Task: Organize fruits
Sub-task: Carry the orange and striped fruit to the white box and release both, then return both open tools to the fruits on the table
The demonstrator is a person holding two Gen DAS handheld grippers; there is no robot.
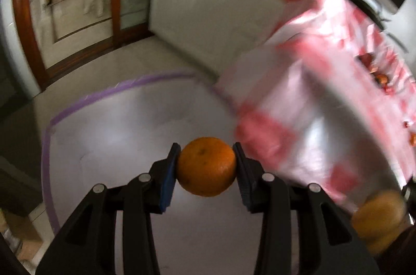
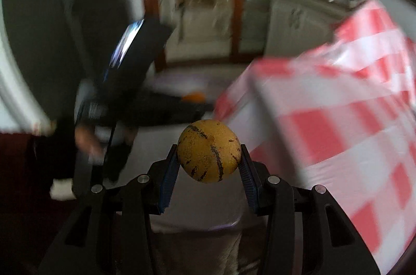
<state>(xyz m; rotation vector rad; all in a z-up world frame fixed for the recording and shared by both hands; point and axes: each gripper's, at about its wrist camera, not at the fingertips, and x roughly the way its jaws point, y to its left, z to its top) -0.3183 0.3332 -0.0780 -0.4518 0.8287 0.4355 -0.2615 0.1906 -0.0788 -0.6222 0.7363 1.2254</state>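
**Both tongs carry round fruit above the desk**

Left wrist view: the left tongs [image 1: 207, 167] are clamped on a round orange [image 1: 207, 167] with dimpled, glossy skin, their blue ribbed pads pressing its two sides. Under it lies the smooth grey desk [image 1: 117, 145], edged with a purple strip. To the right sags a crinkled red-and-white plastic bag [image 1: 325, 93], small fruits showing inside. A blurred yellow fruit [image 1: 377, 217] sits at the lower right edge.

Right wrist view: the right tongs [image 2: 209, 158] are clamped on that yellow fruit [image 2: 209, 154], egg-round, matte and finely speckled, with dark brown streaks. The checked bag [image 2: 338, 119] fills the right side. Farther off, blurred, are the orange [image 2: 193, 96] and the dark left tongs [image 2: 193, 99].
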